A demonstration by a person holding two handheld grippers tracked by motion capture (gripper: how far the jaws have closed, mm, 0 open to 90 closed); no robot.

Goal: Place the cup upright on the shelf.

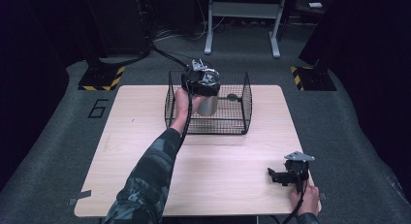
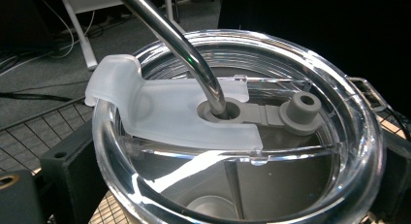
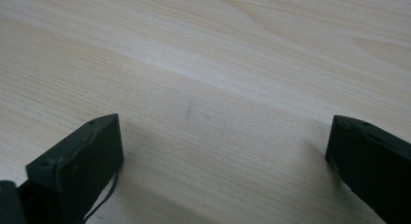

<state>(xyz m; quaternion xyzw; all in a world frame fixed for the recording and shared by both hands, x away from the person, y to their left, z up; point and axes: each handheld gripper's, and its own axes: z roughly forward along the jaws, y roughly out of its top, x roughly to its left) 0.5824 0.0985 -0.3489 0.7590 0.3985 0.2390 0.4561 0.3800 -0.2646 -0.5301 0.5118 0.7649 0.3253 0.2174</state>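
Observation:
A steel tumbler (image 1: pixel 209 105) hangs in the black wire basket (image 1: pixel 246 104) at the table's far side. My left gripper (image 1: pixel 201 81) is shut on its top, one black finger (image 2: pixel 65 168) on each side of the rim. In the left gripper view the clear lid (image 2: pixel 160 112) has a frosted flap, a grey plug, and a bent metal straw (image 2: pixel 169 35) through its hole. My right gripper (image 1: pixel 275 176) lies near the table's front right corner. It is open (image 3: pixel 223 146), with bare wood between its fingers.
The wooden table (image 1: pixel 218 175) has open surface between the basket and the right gripper. Beyond the far edge are a white frame's legs (image 1: pixel 242 20), floor cables, and yellow-black hazard plates (image 1: pixel 102 78). A small dark object (image 1: pixel 232 96) lies in the basket.

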